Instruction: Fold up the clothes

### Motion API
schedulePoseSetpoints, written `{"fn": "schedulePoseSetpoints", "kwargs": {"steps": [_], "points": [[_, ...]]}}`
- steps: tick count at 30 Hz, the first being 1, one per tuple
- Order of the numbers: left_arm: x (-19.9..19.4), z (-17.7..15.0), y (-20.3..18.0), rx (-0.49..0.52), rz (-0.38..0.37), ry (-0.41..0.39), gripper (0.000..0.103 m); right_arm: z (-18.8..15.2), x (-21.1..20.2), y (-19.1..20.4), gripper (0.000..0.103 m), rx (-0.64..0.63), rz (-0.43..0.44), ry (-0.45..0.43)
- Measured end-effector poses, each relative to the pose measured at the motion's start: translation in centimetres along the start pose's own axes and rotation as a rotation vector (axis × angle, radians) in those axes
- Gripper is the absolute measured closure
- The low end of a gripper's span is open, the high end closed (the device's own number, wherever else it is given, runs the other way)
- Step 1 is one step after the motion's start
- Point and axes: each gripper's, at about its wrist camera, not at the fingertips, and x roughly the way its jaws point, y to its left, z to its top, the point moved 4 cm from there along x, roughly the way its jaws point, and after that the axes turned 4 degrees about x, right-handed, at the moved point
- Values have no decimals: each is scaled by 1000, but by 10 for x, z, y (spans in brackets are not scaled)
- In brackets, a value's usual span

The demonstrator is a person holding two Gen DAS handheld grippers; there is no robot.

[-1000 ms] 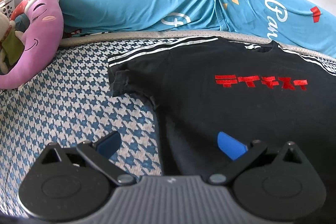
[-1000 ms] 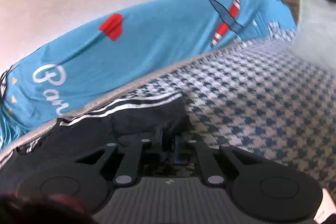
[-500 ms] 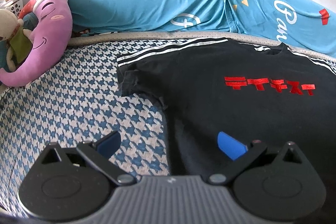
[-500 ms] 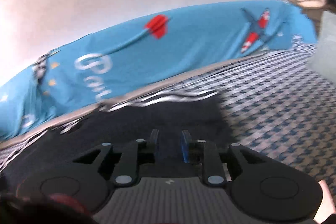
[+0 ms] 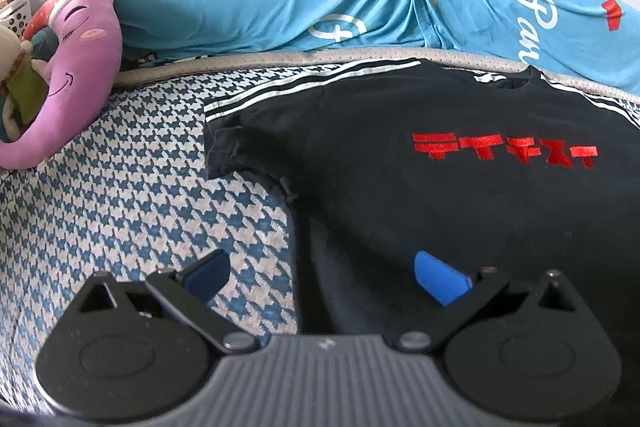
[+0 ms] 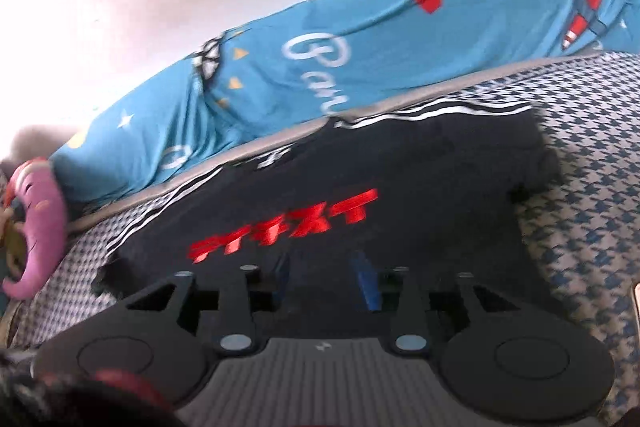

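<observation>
The black T-shirt (image 5: 440,195) lies spread flat and unfolded on the bed (image 5: 120,195), just below the blue pillows (image 5: 280,7). Both the left hand-held gripper (image 5: 320,275) and right hand-held gripper (image 6: 326,279) hover released; every fold remains.

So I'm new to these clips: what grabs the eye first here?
A black T-shirt with red lettering lies flat on the blue houndstooth bedcover. Behind it runs a bright turquoise printed pillow, and a pink plush toy rests at the far left. The left claw hangs open over the shirt's left edge.
</observation>
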Motion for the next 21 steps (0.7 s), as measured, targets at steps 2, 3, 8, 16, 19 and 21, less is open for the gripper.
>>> {"fn": "schedulePoseSetpoints", "kwargs": {"steps": [2,3,8,16,19,21], "points": [[2,0,-1,0,-3,7,0,-8,-3,9,63,-25,20,20],[3,0,-1,-1,-5,10,0,-12,-5,12,63,-33,34,37],[8,1,-5,-9,-24,28,0,-30,-5,24,63,-96,82,91],[18,2,-16,0,-24,47,0,-54,-4,36,63,-191,146,172],[22,2,-20,6,-17,53,0,-65,-1,41,63,-235,150,204],[24,3,-22,3,-24,52,1,-71,1,43,63,-251,145,226]]}}
